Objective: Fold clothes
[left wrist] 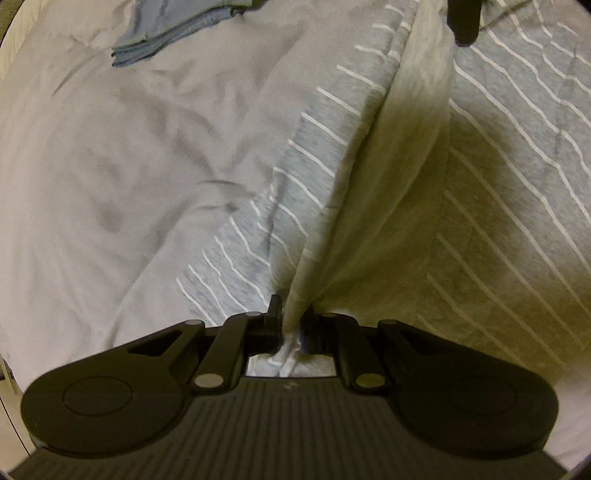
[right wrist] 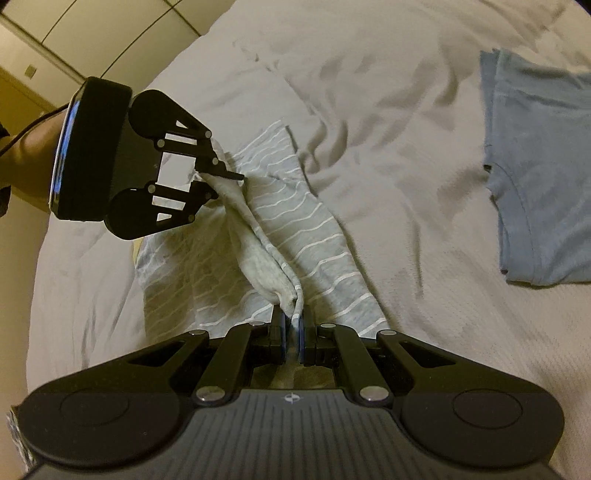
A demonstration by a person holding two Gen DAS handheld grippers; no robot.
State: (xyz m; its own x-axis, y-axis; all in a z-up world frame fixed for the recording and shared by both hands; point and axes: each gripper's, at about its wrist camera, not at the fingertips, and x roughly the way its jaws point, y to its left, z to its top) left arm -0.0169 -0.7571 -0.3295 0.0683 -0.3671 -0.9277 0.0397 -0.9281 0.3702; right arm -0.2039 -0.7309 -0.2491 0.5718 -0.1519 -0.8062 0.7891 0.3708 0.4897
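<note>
A grey garment with thin white stripes lies on the bed. One edge of it is lifted into a taut ridge between my two grippers. My left gripper is shut on one end of that lifted edge. My right gripper is shut on the other end, close to its camera; in the left wrist view only its dark tip shows at the top. The raised fold shows the garment's plain grey inner side.
A folded blue shirt rests on the light grey bedsheet, to the right of the striped garment. The person's hand holds the left gripper at the bed's left edge. Pale cabinet panels stand beyond the bed.
</note>
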